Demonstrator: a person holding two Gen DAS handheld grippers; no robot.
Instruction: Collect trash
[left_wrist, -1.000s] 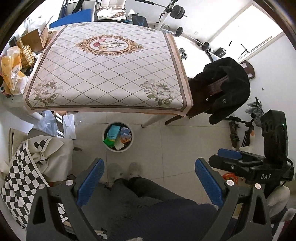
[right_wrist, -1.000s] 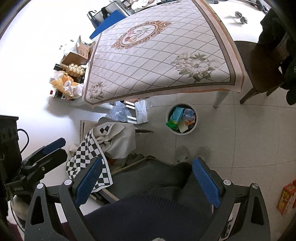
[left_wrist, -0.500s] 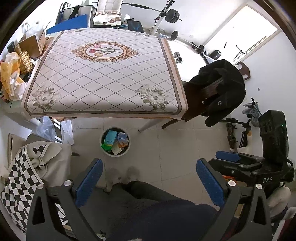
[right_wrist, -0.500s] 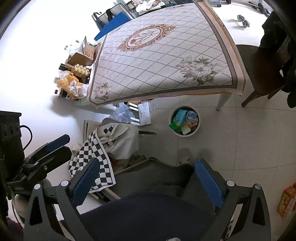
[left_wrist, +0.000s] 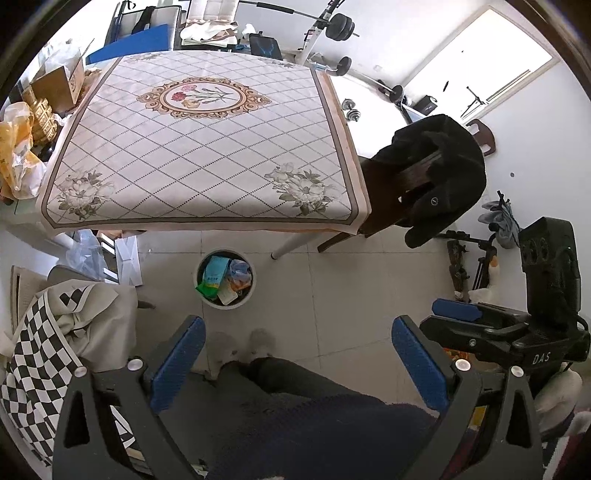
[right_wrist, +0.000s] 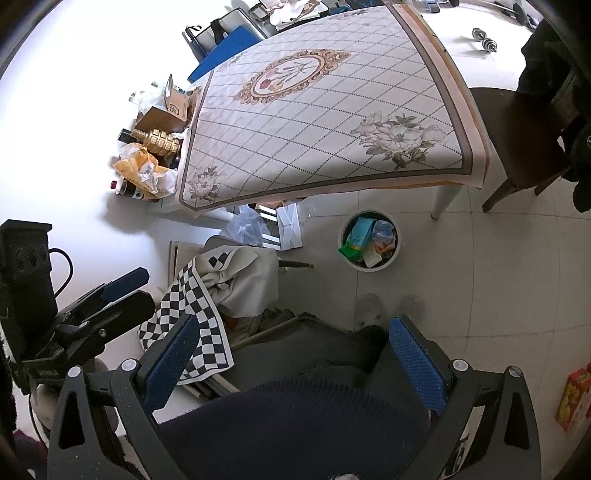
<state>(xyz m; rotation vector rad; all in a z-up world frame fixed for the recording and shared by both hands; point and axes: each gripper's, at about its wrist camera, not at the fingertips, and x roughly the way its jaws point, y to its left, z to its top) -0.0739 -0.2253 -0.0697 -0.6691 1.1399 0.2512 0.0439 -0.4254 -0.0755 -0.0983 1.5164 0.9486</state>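
A round white trash bin (left_wrist: 246, 294) (right_wrist: 348, 260) stands on the tiled floor just in front of the table, filled with a green packet (left_wrist: 213, 277) and other wrappers (right_wrist: 382, 236). My left gripper (left_wrist: 297, 363) is held high above the floor, open, nothing between its blue pads. My right gripper (right_wrist: 293, 363) is also open and empty, at about the same height. Each gripper shows at the edge of the other's view. The table (left_wrist: 199, 147) with its flowered cloth carries nothing.
A dark chair (left_wrist: 424, 184) with a black garment stands right of the table. A checkered cloth (left_wrist: 44, 354) covers a seat at left. Boxes, bottles and a yellow bag (right_wrist: 142, 171) lie left of the table. The person's legs and slippers (left_wrist: 240, 350) are below me.
Both grippers have risen and drawn back, so the table and bin look smaller and lower in view. Both stay open.
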